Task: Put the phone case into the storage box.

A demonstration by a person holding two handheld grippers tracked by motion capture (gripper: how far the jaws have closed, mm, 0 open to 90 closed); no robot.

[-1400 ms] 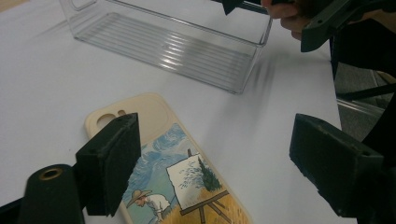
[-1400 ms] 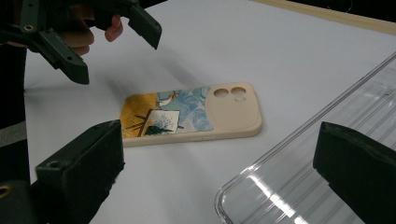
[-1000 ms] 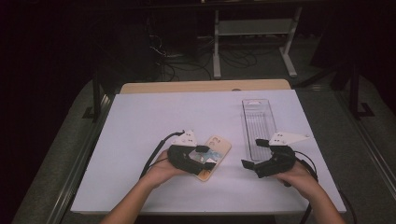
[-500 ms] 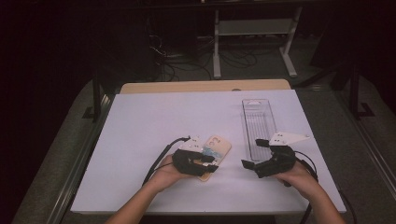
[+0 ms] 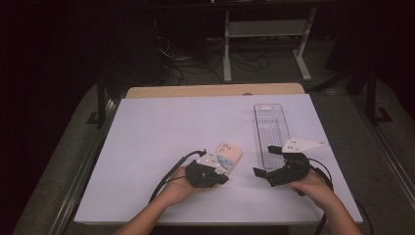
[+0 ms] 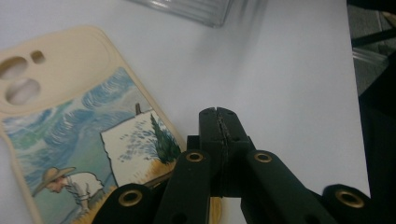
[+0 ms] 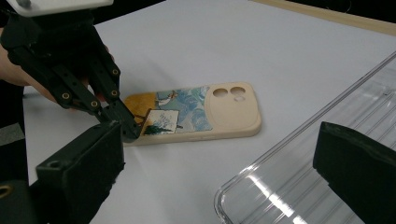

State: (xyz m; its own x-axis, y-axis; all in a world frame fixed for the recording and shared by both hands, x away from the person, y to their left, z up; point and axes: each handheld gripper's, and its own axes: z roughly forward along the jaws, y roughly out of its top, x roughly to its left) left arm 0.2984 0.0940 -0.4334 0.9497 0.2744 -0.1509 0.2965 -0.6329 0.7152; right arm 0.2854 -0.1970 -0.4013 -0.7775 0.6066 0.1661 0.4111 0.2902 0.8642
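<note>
A cream phone case (image 5: 230,154) printed with a painting lies face down on the white table, camera holes at its far end. In the left gripper view the case (image 6: 60,112) sits just left of my left gripper (image 6: 218,114), whose jaws have just been closing and now meet with nothing visible between them. The right gripper view shows that left gripper (image 7: 123,128) with its tips down at the case's (image 7: 205,112) near corner. My right gripper (image 5: 264,160) rests to the right, jaws wide apart and empty, at the near end of a clear plastic tray (image 5: 271,127).
The clear tray (image 7: 303,177) runs front to back at the right of the white table top (image 5: 161,127) and holds nothing. A wooden edge (image 5: 215,90) shows behind the sheet. Dark floor, cables and a desk frame (image 5: 264,29) lie beyond.
My left gripper has slid a little right and down to the case's near corner, and its jaws have closed together. The right gripper, tray and case stay put.
</note>
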